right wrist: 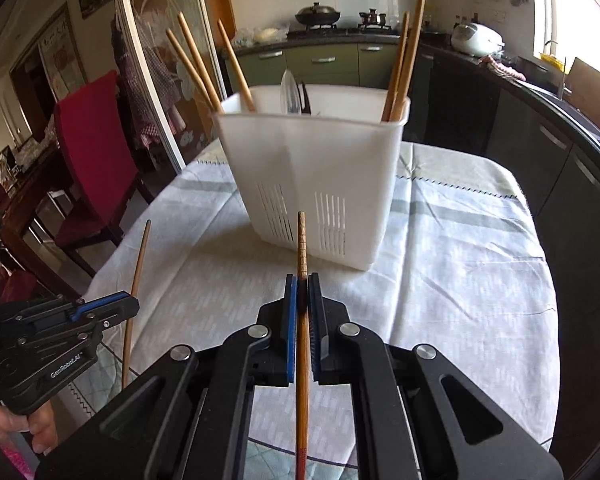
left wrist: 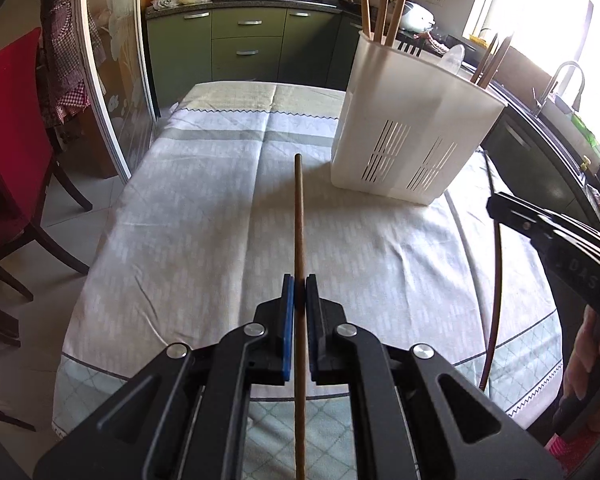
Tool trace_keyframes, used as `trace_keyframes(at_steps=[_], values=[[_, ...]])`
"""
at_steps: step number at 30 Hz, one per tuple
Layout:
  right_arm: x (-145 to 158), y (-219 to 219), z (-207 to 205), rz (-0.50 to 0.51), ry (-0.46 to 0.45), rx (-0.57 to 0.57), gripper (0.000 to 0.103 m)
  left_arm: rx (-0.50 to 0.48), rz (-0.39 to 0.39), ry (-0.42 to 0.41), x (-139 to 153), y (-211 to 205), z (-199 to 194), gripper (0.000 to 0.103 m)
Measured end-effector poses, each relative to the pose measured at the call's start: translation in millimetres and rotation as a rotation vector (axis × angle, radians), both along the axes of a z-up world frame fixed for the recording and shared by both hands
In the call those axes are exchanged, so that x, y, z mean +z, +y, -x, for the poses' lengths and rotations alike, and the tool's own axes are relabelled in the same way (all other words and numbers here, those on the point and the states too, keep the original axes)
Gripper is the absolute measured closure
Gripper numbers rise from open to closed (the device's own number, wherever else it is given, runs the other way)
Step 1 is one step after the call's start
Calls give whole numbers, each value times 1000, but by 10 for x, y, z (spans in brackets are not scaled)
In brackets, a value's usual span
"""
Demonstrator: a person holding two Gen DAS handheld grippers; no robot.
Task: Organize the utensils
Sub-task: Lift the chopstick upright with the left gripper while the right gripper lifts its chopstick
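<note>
My left gripper [left wrist: 299,280] is shut on a brown wooden chopstick [left wrist: 299,220] that points forward above the table. My right gripper [right wrist: 302,279] is shut on a second chopstick [right wrist: 302,240] whose tip points at the white slotted utensil holder [right wrist: 320,168]. The holder [left wrist: 416,120] stands upright on the cloth and holds several chopsticks [right wrist: 198,68] and a clear plastic spoon [right wrist: 290,92]. In the left wrist view the right gripper [left wrist: 496,204] shows at the right edge with its chopstick [left wrist: 496,280]. In the right wrist view the left gripper [right wrist: 128,304] shows at the lower left with its chopstick [right wrist: 138,272].
The table wears a white and pale green patterned cloth [left wrist: 204,208]. A red chair [right wrist: 96,152] stands to the left. Green kitchen cabinets [left wrist: 244,44], a wok on the stove [right wrist: 316,14] and a rice cooker [right wrist: 476,38] lie beyond. A sink counter [left wrist: 560,128] runs along the right.
</note>
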State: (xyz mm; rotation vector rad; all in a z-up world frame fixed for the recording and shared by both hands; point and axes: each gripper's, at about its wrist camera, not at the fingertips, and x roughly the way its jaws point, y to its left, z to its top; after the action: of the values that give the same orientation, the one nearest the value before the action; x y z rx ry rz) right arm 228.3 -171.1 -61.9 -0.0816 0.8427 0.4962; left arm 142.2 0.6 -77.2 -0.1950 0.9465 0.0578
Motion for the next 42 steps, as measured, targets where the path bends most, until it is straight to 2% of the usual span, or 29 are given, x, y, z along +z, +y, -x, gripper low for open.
trace_keyframes(at_steps=[6, 14, 17, 23, 42], values=[[296, -363, 343, -65, -99, -41, 97, -5, -8, -70, 169, -17, 83, 97], [528, -769, 725, -152, -185, -95, 97, -40, -27, -140, 284, -66, 110, 97], [567, -795, 804, -185, -224, -121, 97, -37, -25, -158, 306, -42, 118, 97], [587, -785, 908, -156, -277, -140, 97, -30, -34, -206, 369, -1, 161, 97], [598, -794, 1016, -162, -271, -105, 97, -62, -75, -301, 470, -72, 268, 97]])
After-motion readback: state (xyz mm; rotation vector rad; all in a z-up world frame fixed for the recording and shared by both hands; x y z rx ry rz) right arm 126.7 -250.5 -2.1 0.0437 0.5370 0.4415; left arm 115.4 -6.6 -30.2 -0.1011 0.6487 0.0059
